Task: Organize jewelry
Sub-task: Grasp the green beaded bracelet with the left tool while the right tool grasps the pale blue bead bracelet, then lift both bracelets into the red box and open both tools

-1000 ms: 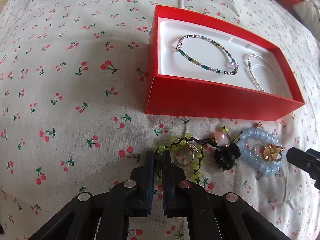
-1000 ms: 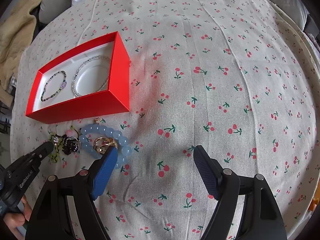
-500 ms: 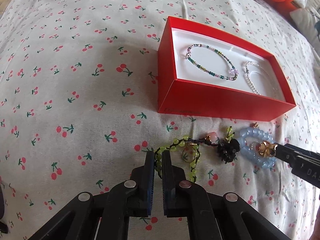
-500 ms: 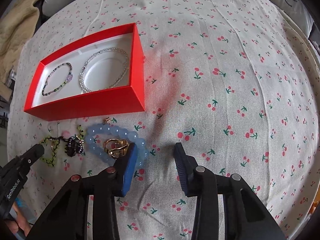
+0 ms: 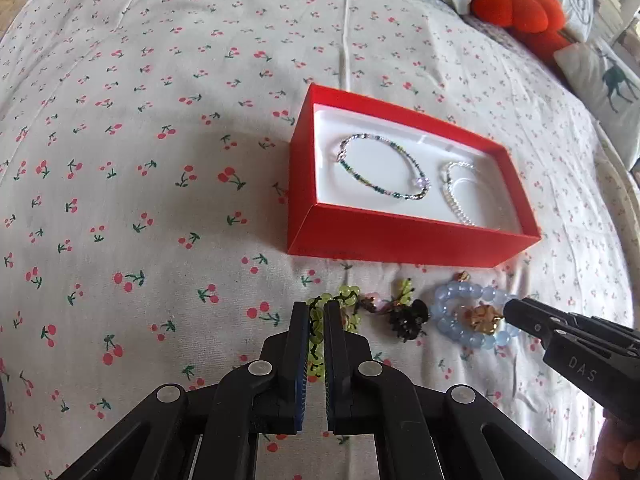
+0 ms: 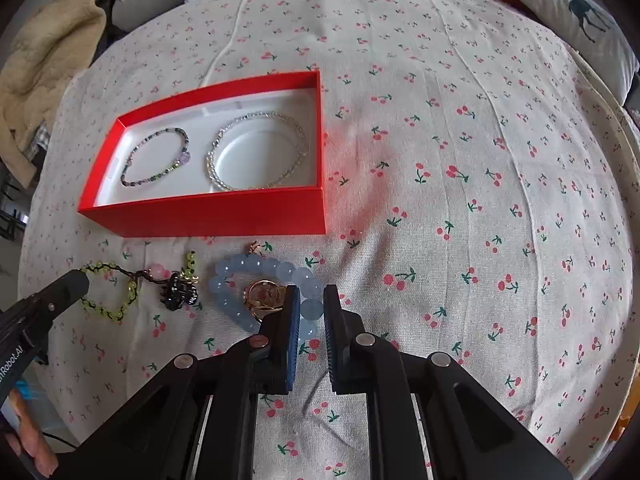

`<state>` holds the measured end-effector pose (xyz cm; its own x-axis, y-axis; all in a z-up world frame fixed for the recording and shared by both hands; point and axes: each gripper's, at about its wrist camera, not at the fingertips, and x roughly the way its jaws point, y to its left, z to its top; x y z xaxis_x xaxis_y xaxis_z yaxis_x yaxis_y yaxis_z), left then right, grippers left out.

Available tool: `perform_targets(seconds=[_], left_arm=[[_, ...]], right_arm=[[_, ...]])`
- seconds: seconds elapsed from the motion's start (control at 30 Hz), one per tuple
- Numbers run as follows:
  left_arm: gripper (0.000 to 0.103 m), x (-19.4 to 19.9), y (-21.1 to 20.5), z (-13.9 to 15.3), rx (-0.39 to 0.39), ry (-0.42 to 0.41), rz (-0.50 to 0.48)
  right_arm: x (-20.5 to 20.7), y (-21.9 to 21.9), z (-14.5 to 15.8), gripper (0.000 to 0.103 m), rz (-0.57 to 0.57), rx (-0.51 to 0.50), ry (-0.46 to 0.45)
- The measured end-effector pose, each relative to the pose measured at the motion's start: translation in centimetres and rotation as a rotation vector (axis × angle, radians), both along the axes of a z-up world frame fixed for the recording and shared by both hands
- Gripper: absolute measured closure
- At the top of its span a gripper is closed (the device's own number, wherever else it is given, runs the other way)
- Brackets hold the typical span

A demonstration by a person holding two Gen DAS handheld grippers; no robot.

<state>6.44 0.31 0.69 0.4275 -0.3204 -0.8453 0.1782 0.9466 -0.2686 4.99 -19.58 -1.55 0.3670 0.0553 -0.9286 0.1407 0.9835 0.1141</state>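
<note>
A red box (image 5: 400, 236) with a white lining holds a multicoloured bead bracelet (image 5: 423, 183) and a clear bead bracelet (image 5: 452, 196). In front of it, on the cherry-print cloth, lie a green bead bracelet (image 5: 348, 294) with a black charm (image 5: 408, 318), and a pale blue bead bracelet (image 6: 256, 262) ringing a gold ring (image 6: 262, 292). My left gripper (image 5: 316, 312) is shut on the green bracelet's near loop. My right gripper (image 6: 311, 296) is shut on a bead at the blue bracelet's right side. Each gripper's tip shows in the other's view, the left (image 6: 76, 282) and the right (image 5: 514, 308).
The cherry-print cloth (image 6: 480, 160) spreads wide to the right of the box (image 6: 208, 216). Plush toys (image 5: 520, 8) and a deer-print pillow (image 6: 588, 20) line the far edge. A beige blanket (image 6: 44, 52) lies at the far left. A person's hand (image 6: 28, 448) holds the left gripper.
My right gripper's jaws have closed from wide open onto the blue bracelet after sliding left over it. My left gripper has risen a little, still shut on the green bracelet.
</note>
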Motion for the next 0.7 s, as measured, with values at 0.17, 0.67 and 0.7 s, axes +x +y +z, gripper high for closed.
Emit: perform_targets(seconds=[0.17,0.67,0.7], left_arm=[[0.102,-0.6,0.0,1.0,-0.025,-0.029,-0.013],[0.102,-1.7,-0.6,4.3,-0.081,-0.113,-0.051],[0.102,-1.7,-0.8,4.7,-0.088,-0.122,-0.053]], right_arm=[[-1.2,0.5,2.1,0.091,0.036,0.01,-0.055],[-2.3,1.4,6.5,0.091,0.062,0.059,-0.169],[-2.3,1.5,6.9,0.091,0.062,0.058,-0.18]])
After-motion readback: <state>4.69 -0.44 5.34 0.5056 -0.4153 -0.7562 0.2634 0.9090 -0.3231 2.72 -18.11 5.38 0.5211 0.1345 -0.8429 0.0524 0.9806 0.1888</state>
